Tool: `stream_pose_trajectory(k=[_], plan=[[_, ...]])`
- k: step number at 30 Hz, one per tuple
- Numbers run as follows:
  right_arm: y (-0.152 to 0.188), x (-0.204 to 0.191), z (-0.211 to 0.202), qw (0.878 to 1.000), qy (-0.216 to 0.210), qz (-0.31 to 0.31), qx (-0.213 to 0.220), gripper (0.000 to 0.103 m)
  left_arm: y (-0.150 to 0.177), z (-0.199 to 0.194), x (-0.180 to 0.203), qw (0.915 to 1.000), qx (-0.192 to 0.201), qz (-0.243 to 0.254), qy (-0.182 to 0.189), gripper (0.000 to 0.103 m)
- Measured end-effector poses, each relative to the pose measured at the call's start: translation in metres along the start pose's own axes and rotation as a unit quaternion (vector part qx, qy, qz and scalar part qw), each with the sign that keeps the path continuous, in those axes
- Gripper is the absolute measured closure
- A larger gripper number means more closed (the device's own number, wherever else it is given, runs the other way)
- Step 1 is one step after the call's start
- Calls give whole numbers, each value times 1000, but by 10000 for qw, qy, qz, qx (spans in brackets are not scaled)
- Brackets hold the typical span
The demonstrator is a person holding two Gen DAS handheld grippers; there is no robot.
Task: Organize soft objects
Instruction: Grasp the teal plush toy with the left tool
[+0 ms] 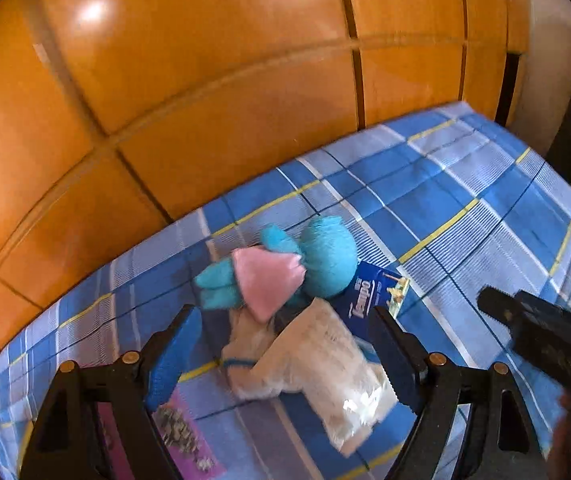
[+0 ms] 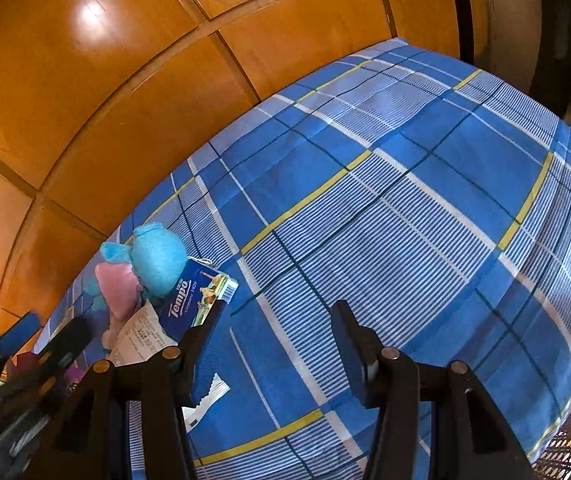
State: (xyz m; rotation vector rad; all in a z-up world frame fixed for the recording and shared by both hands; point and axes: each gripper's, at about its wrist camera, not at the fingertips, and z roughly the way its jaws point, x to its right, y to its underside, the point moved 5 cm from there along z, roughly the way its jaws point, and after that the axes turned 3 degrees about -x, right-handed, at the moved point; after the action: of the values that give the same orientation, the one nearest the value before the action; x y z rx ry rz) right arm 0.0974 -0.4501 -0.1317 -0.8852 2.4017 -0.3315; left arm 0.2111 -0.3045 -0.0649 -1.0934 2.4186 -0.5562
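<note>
Black jaws — blue pads, brass rivets

I see the bed (image 2: 405,208) running along the wooden wall (image 2: 125,60) behind it. Near that wall, on the bed's left part, the plush toy (image 1: 317,256) lies partly on the tissue pack (image 2: 193,300), with a plastic bag (image 1: 325,356) just in front, overlapping both. My left gripper (image 1: 285,356) hovers over the bag; the right gripper (image 2: 281,344) hangs above bare sheet to the right.

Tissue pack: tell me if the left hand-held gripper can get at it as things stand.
Probably not cleanly. The tissue pack lies ahead of the open left hand-held gripper, but the blue plush sits on its far end and a white packet overlaps its near edge; only one side is exposed.
</note>
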Motion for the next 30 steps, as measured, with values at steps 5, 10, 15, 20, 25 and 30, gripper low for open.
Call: stream_pose_trajectory(k=[5, 10, 15, 20, 25, 30], plan=[[2, 1, 5, 9998, -104, 62, -181, 50, -26, 29, 14, 9992, 39, 305, -242, 6], [3, 0, 7, 9994, -189, 87, -285, 50, -48, 62, 27, 9974, -112, 610, -362, 6], [5, -1, 11, 9989, -267, 92, -373, 50, -48, 106, 39, 9964, -582, 613, 37, 51], [6, -3, 12, 9988, -282, 18, -398, 50, -46, 99, 42, 9969, -347, 696, 126, 63], [9, -11, 16, 9984, -275, -185, -465, 50, -57, 80, 26, 9988, -259, 314, 278, 69], [15, -21, 19, 9970, -258, -488, -551, 50, -72, 56, 4, 9994, -71, -51, 329, 70]])
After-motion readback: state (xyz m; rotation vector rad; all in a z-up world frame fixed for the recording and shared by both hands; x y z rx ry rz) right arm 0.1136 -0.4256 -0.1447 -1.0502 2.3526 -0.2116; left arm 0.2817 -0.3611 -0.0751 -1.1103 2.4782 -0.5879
